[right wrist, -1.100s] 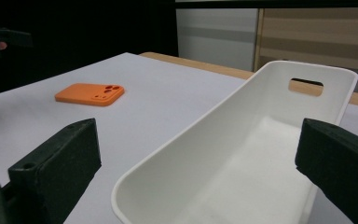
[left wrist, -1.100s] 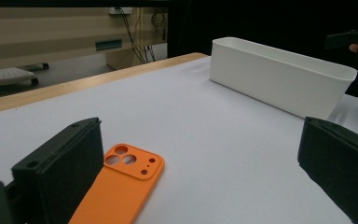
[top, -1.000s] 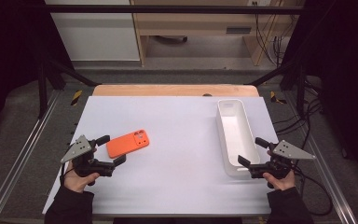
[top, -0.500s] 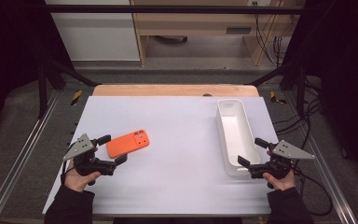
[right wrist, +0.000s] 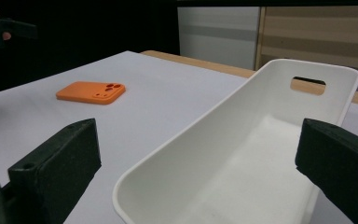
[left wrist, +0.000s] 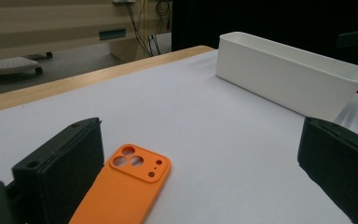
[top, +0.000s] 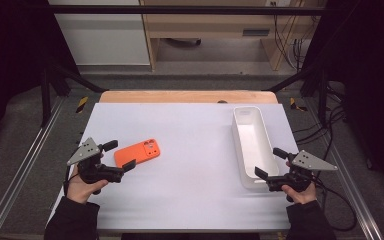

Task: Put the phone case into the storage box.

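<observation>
Tabletop (top: 190, 195): white sheet over a wooden board; wood edge shows along the far side.
Side rails (top: 22, 172): metal, running along both sides of the tabletop.
Floor (top: 205, 67): grey, beyond the far edge.
Cabinet (top: 100, 32): white, back left.
Cables (top: 290, 30): hanging, back right.

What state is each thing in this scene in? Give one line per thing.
Orange phone case: lying flat, camera holes up, one end between the left claw's open jaws.
White bin: upright, empty.
Left claw: open, at the case.
Right claw: open, at the bin's near end.
</observation>
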`<state>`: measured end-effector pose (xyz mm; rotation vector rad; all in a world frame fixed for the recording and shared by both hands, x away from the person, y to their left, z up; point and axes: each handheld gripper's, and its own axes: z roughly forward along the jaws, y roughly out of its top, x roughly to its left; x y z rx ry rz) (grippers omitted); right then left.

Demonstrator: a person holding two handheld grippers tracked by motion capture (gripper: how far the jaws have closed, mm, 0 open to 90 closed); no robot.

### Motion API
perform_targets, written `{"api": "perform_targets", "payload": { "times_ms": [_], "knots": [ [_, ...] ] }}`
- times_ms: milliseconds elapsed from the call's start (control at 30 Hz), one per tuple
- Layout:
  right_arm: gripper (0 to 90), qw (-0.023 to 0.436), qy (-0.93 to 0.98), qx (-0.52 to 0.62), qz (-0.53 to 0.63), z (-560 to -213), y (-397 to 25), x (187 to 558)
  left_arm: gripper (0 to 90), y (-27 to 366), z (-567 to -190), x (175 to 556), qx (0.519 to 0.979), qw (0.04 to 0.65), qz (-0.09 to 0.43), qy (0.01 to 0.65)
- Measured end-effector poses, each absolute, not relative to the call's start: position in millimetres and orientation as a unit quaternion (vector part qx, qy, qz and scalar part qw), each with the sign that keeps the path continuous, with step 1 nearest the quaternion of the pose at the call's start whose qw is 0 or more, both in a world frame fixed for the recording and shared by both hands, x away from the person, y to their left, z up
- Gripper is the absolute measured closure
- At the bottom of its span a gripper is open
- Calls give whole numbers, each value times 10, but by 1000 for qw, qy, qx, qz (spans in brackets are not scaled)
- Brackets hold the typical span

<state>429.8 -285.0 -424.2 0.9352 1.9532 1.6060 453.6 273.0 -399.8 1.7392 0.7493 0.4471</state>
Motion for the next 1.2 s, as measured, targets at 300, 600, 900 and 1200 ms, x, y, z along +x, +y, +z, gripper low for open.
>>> {"api": "perform_targets", "payload": {
  "times_ms": [300, 600, 900, 1200],
  "knots": [
    [4, 221, 706, 339, 582, -4239, -2854, 4299, 1, 2721, -3989, 4637, 745, 549, 192, 328],
    [4, 221, 706, 340, 580, -4239, -2856, 4301, 6, 2700, -3992, 4773, 751, 533, 190, 341],
    [4, 221, 705, 341, 581, -4238, -2857, 4300, 11, 2718, -4041, 4946, 755, 512, 192, 363],
    [4, 222, 707, 340, 580, -4240, -2855, 4303, 42, 2754, -4112, 5077, 758, 494, 192, 381]
  ]
}}
